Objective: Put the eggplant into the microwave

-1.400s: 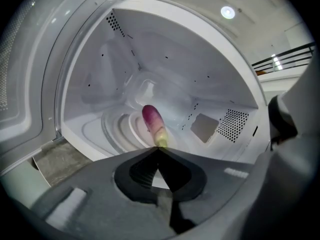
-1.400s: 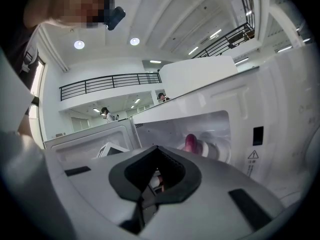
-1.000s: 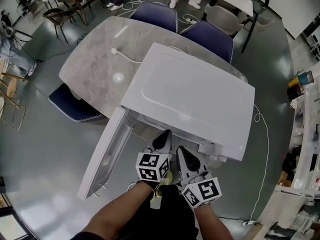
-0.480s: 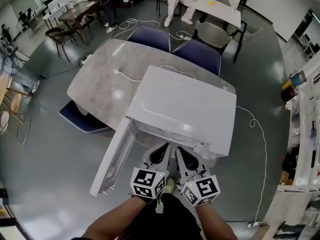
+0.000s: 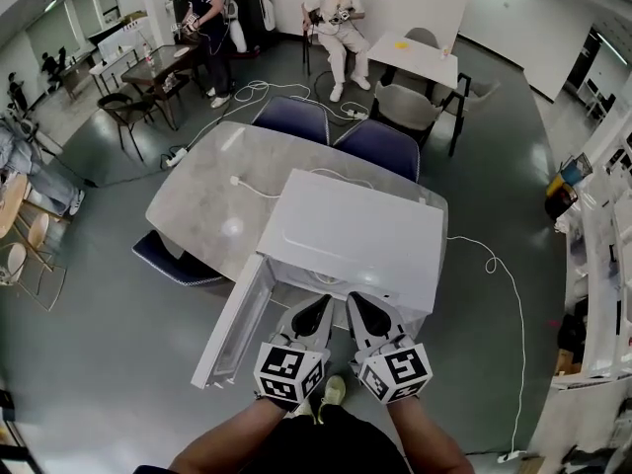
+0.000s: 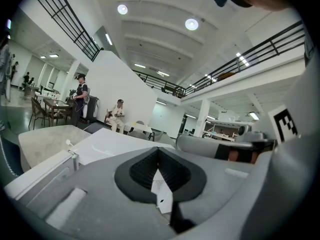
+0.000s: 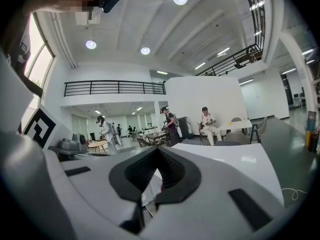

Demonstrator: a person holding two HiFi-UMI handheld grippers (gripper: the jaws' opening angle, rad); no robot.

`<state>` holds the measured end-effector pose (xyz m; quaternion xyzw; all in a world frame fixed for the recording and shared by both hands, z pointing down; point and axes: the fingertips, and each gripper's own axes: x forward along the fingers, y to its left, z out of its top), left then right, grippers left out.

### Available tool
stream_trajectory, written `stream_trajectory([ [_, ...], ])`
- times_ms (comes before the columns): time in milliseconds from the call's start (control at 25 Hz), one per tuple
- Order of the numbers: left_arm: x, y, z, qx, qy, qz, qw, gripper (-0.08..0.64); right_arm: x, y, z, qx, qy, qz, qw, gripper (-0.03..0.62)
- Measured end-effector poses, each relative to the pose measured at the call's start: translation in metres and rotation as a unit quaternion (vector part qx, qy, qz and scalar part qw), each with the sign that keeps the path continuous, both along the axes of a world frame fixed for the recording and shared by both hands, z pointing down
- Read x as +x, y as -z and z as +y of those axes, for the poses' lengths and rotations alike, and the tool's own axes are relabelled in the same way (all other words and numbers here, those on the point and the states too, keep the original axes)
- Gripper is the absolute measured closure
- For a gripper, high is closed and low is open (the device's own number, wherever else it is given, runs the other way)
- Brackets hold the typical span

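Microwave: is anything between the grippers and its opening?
Nothing visible. The door hangs open to the left; the left gripper and right gripper, both shut, sit just before the microwave front. Its cavity is hidden under its top; no eggplant shows.

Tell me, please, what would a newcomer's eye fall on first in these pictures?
The big white microwave dominates the head view, standing on the grey table with its door swung open to the left. Just in front of it, the left gripper and right gripper hang side by side, both shut with nothing between their jaws.
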<state>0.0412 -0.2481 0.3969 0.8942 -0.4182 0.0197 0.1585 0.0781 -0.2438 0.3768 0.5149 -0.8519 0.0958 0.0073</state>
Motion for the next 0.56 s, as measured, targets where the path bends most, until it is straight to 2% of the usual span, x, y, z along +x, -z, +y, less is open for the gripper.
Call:
stream_trajectory([
  [280,-0.008,0.032,-0.004,0.029,0.012,0.001,0.9995,0.552,-0.007,0.025,0.004,0.026,0.007,0.006,1.0,0.592],
  [560,-0.006,0.053,-0.002,0.058,0.013,-0.003,0.9982,0.552,-0.005,0.034,0.001,0.026,0.009,-0.013,1.0,0.592],
])
